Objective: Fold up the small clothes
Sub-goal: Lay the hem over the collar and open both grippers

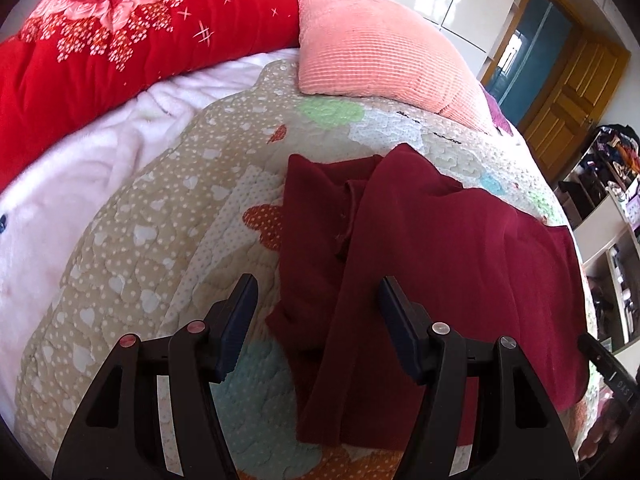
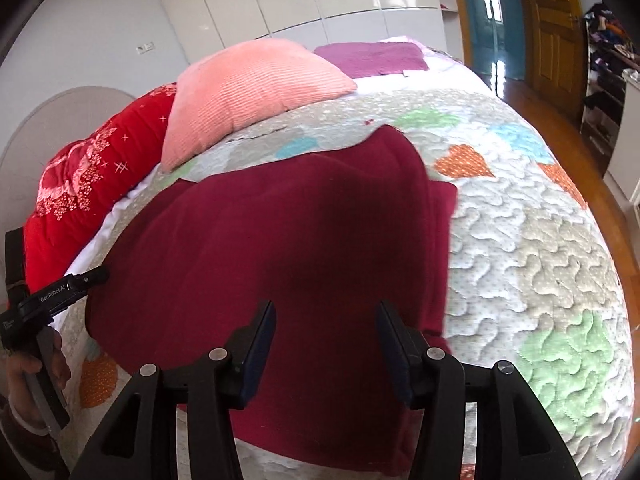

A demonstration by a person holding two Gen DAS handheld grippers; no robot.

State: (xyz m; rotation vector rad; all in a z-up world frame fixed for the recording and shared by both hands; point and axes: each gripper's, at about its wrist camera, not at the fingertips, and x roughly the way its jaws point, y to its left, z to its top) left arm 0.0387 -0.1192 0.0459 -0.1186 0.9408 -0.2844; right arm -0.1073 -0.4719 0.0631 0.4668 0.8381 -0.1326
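Where the patchwork quilt (image 1: 132,240) covers the bed, a dark red garment (image 1: 440,248) lies spread on it, partly folded, with one long strip of cloth laid lengthwise over the rest and a narrower part showing beside it. In the right wrist view the same garment (image 2: 304,232) fills the middle of the quilt (image 2: 520,240) as one broad, fairly flat piece, a small corner sticking out on its right side.

Above the near edge of the garment hangs the left gripper (image 1: 316,292), its jaws spread wide with nothing between them but the cloth lying below; the pads do not press on anything. The right gripper (image 2: 326,316) hangs over the near part of the garment, its jaws apart too and pinching nothing. At the left edge of that view a hand (image 2: 28,376) holds the handle of the other gripper.

Farther up the bed a pink pillow (image 1: 372,44) rests on the quilt, beside a red flowered blanket (image 1: 120,40) bunched along a white fleece sheet (image 1: 80,172). Beyond the pillow lies a purple cloth (image 2: 372,58). A yellow wooden door (image 2: 554,20) stands past the bed.
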